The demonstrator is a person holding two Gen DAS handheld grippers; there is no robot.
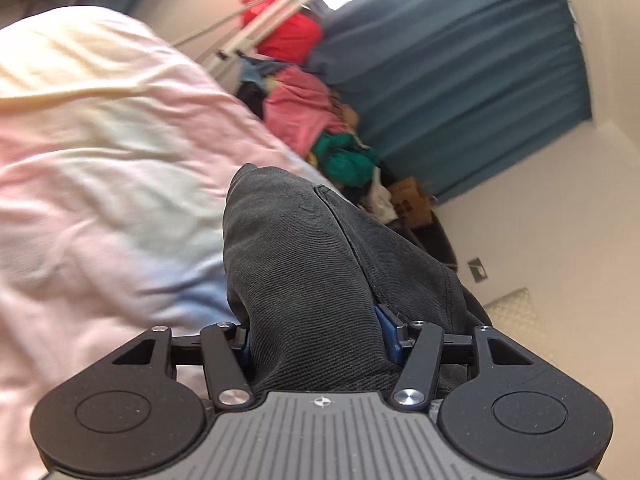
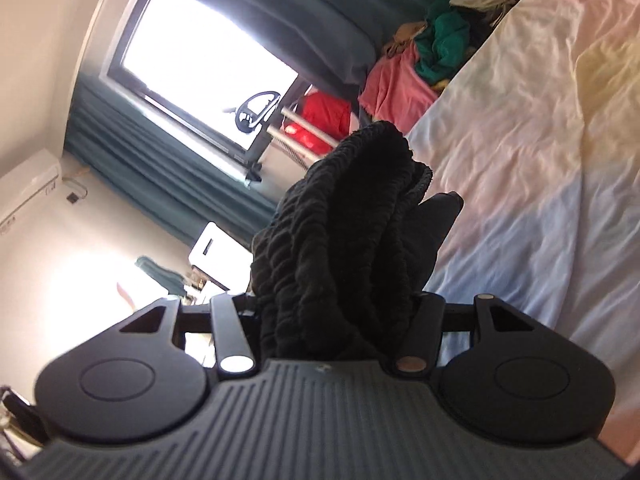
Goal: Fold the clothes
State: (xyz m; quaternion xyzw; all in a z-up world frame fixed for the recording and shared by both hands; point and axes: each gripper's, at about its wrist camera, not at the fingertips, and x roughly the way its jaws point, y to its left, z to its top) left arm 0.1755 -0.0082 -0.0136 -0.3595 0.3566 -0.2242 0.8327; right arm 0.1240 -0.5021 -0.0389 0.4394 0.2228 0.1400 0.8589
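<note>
A dark grey, denim-like garment (image 1: 304,240) is bunched between the jaws of my left gripper (image 1: 316,320), which is shut on it; one blue pad (image 1: 390,328) presses its right side. The cloth hangs over the edge of the bed and hides the fingertips. In the right wrist view, a black gathered elastic waistband (image 2: 352,208) stands up from between the jaws of my right gripper (image 2: 340,304), which is shut on the thick bunch. Both views are tilted, with the cloth lifted off the bed. I cannot tell whether both grippers hold one garment.
A bed with a pastel pink, blue and yellow sheet (image 1: 100,160) (image 2: 540,160) fills one side of each view. Beyond it lie a pile of pink, green and red clothes (image 1: 304,112), a drying rack (image 2: 304,128), teal curtains (image 1: 460,80), a bright window (image 2: 192,60) and a cardboard box (image 1: 412,200).
</note>
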